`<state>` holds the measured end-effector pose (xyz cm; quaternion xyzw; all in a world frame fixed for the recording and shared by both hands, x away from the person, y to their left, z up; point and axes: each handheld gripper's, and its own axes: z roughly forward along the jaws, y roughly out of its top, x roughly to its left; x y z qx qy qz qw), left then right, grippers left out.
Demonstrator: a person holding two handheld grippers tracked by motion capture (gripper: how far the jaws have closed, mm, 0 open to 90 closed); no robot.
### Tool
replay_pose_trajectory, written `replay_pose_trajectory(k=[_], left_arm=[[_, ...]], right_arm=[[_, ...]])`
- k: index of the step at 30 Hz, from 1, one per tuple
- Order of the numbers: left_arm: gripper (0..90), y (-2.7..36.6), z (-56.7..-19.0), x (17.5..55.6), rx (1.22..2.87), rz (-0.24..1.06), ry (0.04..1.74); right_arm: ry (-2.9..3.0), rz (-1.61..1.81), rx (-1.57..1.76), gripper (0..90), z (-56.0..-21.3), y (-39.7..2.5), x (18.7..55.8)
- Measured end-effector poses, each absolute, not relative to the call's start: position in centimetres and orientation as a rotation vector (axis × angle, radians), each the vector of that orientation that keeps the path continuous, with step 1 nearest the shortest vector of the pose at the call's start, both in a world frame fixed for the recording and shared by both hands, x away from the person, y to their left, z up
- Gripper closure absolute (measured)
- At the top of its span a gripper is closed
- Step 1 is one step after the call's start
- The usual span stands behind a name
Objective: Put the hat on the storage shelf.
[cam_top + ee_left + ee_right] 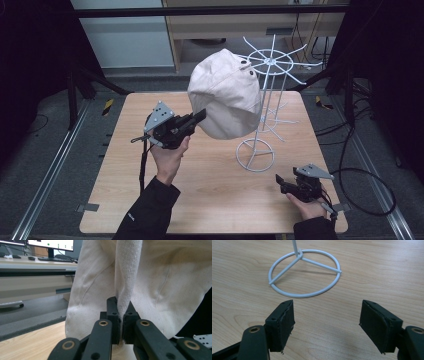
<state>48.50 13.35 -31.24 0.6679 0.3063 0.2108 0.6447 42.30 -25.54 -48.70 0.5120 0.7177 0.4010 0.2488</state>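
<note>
Left gripper (199,116), seen from the high view, has its jaws closed on the lower edge of a cream baseball cap (226,95), lifted clear of the wooden table (210,175). The cap hangs in front of the white wire rack (267,100), level with its top spokes, probably so that it can be hung on one of them. The right gripper (280,181) rests low near the table's near right edge, well apart from the cap, its jaws spread.

From the left gripper view, the left gripper (120,322) pinches a fold of the cap's fabric (127,275) between its pads; the crown billows up and to both sides directly ahead.

From the right gripper view, the right gripper (327,317) stands wide apart with nothing between its jaws, just short of the rack's ring base (304,273), likely waiting to steady the stand.
</note>
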Motion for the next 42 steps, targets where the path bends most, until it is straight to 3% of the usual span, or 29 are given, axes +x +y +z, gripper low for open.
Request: replay_pose_trajectory(k=[11, 18, 26, 42], left_arm=[[83.6, 13.1, -31.5, 48.6, 1.555, 0.471, 0.696], [74.2, 13.4, -32.1, 48.6, 1.58, 0.472, 0.703], [73.0, 13.9, -32.2, 48.7, 1.59, 0.48, 0.703], [55.8, 17.2, -33.7, 47.2, 1.625, 0.523, 0.74]], right_arm=[[1.953, 1.095, 1.402, 27.8, -48.7, -25.5, 42.3], [1.952, 1.094, 1.402, 27.8, -48.7, -25.5, 42.3], [1.954, 1.09, 1.398, 27.8, -48.7, -25.6, 42.3], [1.952, 1.082, 1.382, 27.7, -48.8, -25.7, 42.3]])
